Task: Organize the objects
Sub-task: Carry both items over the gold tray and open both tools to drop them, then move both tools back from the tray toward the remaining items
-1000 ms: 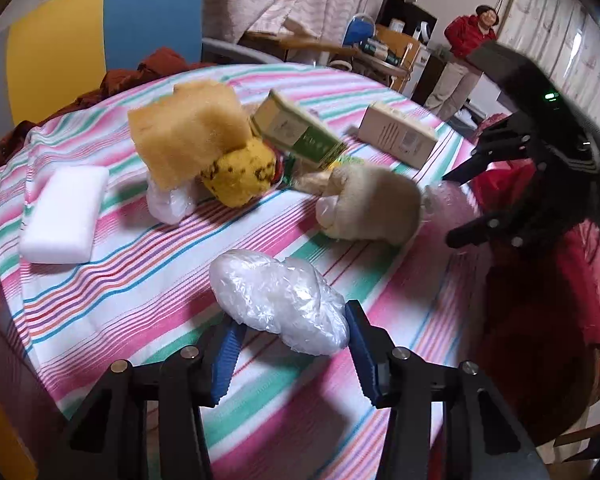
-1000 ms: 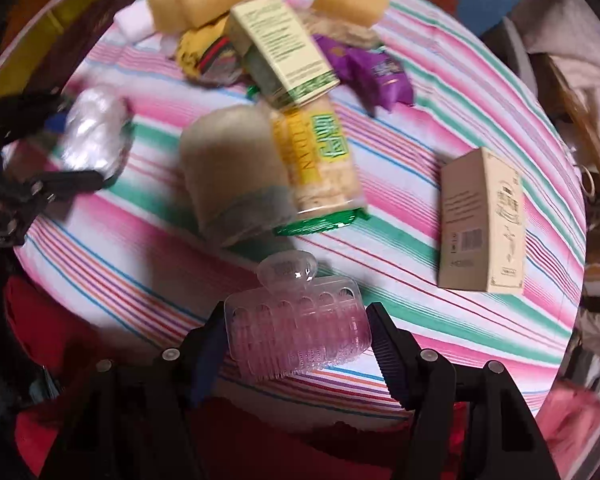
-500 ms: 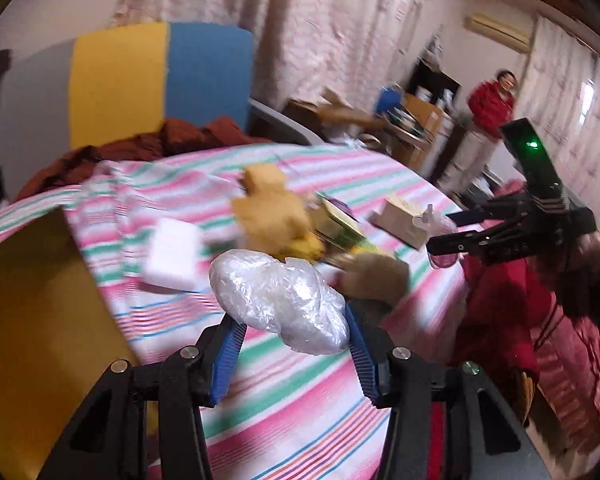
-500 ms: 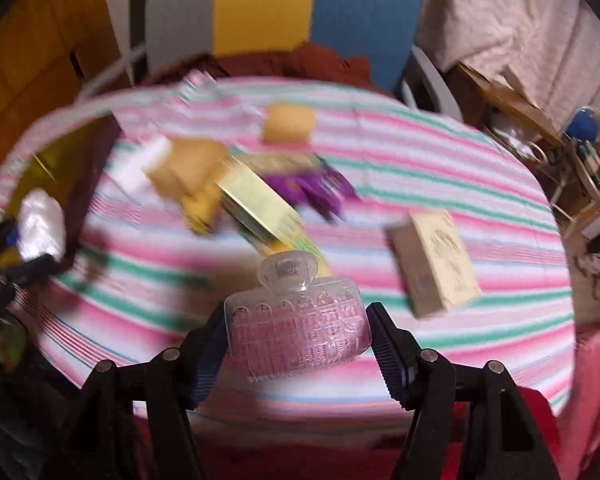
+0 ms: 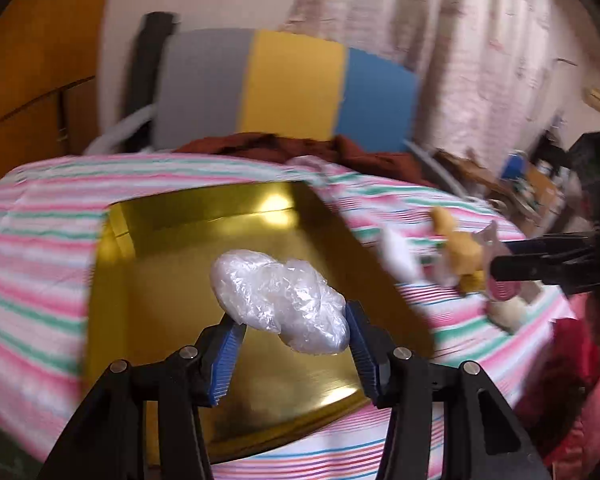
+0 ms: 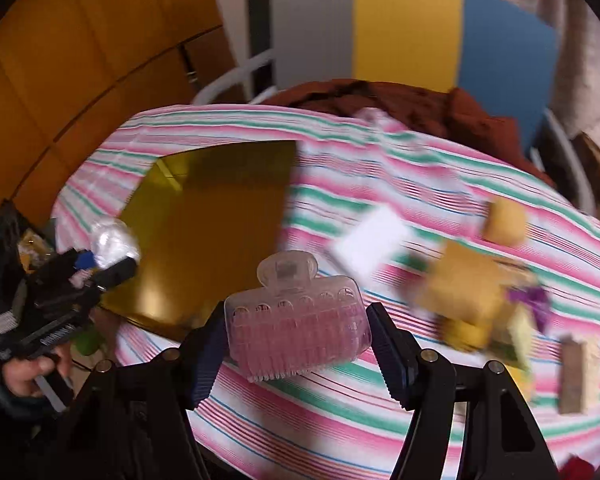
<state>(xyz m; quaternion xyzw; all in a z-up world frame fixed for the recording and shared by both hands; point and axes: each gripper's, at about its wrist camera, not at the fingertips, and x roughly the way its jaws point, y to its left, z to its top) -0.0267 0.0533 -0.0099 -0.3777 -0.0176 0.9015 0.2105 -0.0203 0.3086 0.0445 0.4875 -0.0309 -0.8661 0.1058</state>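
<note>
Grippers: two, the left gripper (image 5: 292,332) and the right gripper (image 6: 296,344)
Gold tray (image 6: 220,216): one
Plastic bundle (image 5: 278,300): one
Pink clip (image 6: 296,328): one
White block (image 6: 370,246): one
Yellow sponges: two clear, a small sponge (image 6: 504,222) and a large sponge (image 6: 464,282)
Striped cloth (image 6: 380,392): one
Chair (image 6: 408,32): one
Carton (image 6: 578,376): one; the blurred pile beside it cannot be counted

Both grippers swing left, off the clutter and toward the tray.

Left gripper (image 5: 294,330) with its crumpled clear plastic bag (image 5: 278,300) now hangs over the shallow gold square tray (image 5: 160,272), no longer over the pink-and-green striped tablecloth (image 5: 40,256). Right gripper (image 6: 296,344) with its translucent pink bristled clip (image 6: 298,330) now faces the tray's near right corner; the sponges and boxes sit off to its right.
</note>
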